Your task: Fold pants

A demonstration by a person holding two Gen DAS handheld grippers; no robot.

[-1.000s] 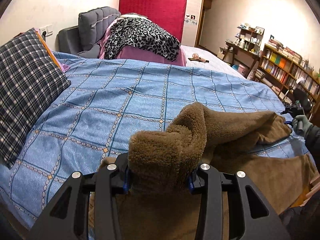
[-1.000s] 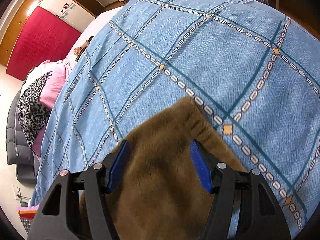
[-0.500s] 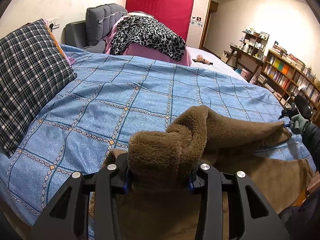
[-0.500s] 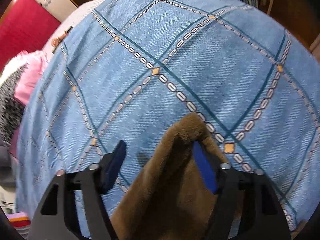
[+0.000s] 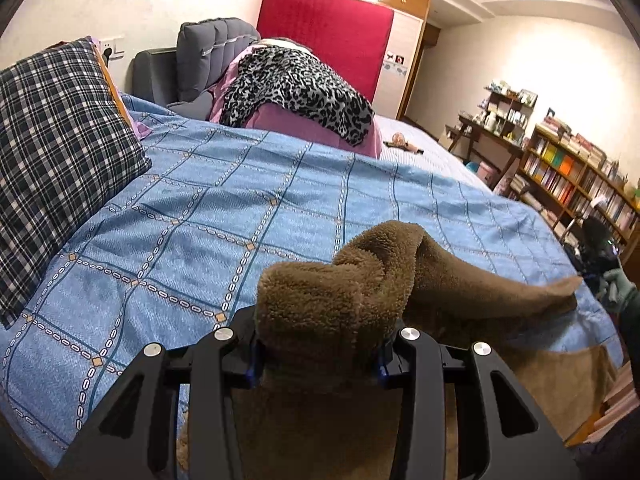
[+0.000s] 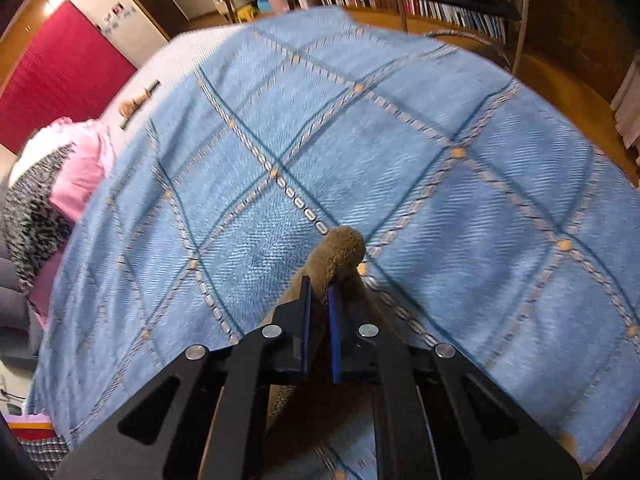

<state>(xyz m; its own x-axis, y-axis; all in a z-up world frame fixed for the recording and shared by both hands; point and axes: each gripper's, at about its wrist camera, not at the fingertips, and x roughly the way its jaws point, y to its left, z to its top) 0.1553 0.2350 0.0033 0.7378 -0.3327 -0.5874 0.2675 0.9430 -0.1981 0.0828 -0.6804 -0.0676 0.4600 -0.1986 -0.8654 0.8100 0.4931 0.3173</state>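
Note:
Brown fleece pants (image 5: 400, 280) lie on the blue patterned bedspread (image 5: 240, 208) at the near edge of the bed. My left gripper (image 5: 320, 360) is shut on a thick bunch of the pants and holds it raised. My right gripper (image 6: 320, 308) is shut on a thin end of the pants (image 6: 340, 252), lifted a little above the bedspread (image 6: 440, 180). In the left wrist view the right gripper (image 5: 596, 248) shows at the far right, held by a gloved hand, with the pants stretched between the two grippers.
A plaid pillow (image 5: 52, 168) leans at the left. A leopard-print blanket on pink bedding (image 5: 296, 92) lies at the head of the bed by the red headboard (image 5: 328, 36). Bookshelves (image 5: 572, 176) line the right wall. A small toy (image 6: 138, 100) lies on the far sheet.
My right gripper has closed from wide open onto the end of the pants and lifted it. My left gripper has kept its hold and risen slightly.

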